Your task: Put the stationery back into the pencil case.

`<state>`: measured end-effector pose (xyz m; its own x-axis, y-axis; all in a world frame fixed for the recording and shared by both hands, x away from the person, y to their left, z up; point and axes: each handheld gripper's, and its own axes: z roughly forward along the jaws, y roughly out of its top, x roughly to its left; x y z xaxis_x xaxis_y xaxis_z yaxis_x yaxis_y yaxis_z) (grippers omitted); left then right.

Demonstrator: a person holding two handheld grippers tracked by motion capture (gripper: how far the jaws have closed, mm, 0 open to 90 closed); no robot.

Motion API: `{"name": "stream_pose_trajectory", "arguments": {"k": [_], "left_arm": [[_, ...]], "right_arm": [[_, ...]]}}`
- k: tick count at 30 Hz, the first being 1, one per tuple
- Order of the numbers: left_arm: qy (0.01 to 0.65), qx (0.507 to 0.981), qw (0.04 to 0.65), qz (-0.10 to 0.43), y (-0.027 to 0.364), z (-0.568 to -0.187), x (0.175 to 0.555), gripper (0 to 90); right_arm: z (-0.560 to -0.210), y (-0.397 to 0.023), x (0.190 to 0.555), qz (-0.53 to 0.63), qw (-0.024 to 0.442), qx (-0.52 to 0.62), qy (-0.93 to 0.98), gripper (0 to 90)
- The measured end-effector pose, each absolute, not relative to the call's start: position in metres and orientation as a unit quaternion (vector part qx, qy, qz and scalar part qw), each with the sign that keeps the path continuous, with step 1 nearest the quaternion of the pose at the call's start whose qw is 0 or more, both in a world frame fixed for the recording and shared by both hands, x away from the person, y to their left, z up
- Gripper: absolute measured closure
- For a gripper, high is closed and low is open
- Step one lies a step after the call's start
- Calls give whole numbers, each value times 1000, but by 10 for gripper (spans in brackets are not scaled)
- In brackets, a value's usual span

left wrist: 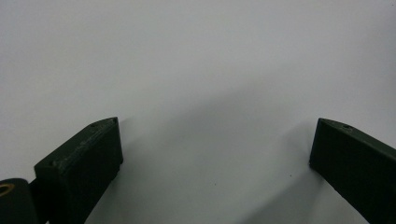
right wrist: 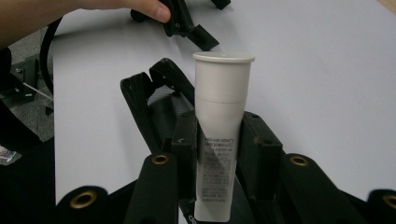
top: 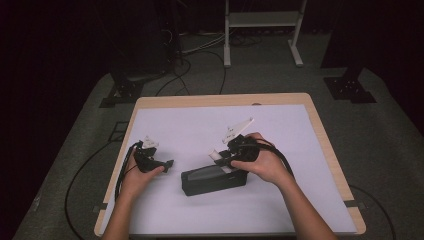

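Note:
My right gripper (top: 222, 156) is shut on a white tube (top: 215, 154) with a flat cap, holding it just above a black zip pouch (top: 212, 181) near the middle of the white mat (top: 280, 130). In the right gripper view the tube (right wrist: 222, 107) stands between my two black pads (right wrist: 184, 140), small print on its lower half, and the pouch's mouth and strap (right wrist: 144, 102) lie behind it. My left gripper (top: 167, 165) rests at the mat's left, held by a hand. Its jaws stand wide open (left wrist: 215, 149) over bare mat with nothing between them.
The mat covers a wooden table (top: 327, 145). Cables (top: 195, 55) run over the dark floor beyond the far edge, near a white frame stand (top: 262, 25) and black stand feet (top: 350, 87). A cable (top: 120, 175) trails off the table's left edge.

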<state>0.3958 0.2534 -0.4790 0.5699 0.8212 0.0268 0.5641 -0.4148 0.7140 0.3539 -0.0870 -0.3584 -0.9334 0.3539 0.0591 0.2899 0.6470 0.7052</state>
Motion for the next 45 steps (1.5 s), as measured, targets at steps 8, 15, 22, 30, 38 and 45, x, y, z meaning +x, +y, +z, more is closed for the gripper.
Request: {"name": "stream_pose_trajectory", "arguments": {"k": [8, 15, 22, 30, 38, 45], "left_arm": [[423, 819, 338, 191, 253, -479, 396, 17], [423, 819, 337, 191, 253, -479, 396, 17], [423, 819, 337, 191, 253, -479, 396, 16], [423, 819, 338, 190, 253, -479, 396, 16], [423, 819, 338, 190, 253, -479, 396, 16], [423, 819, 338, 190, 253, -479, 396, 16]], "right_arm": [[-363, -71, 355, 385, 41, 162, 908, 681], [-372, -62, 356, 373, 42, 146, 915, 680], [-381, -55, 354, 357, 42, 137, 923, 680], [-389, -52, 350, 345, 31, 136, 928, 668], [-385, -58, 347, 353, 27, 134, 926, 619], [-375, -84, 344, 366, 45, 149, 918, 592]]}}
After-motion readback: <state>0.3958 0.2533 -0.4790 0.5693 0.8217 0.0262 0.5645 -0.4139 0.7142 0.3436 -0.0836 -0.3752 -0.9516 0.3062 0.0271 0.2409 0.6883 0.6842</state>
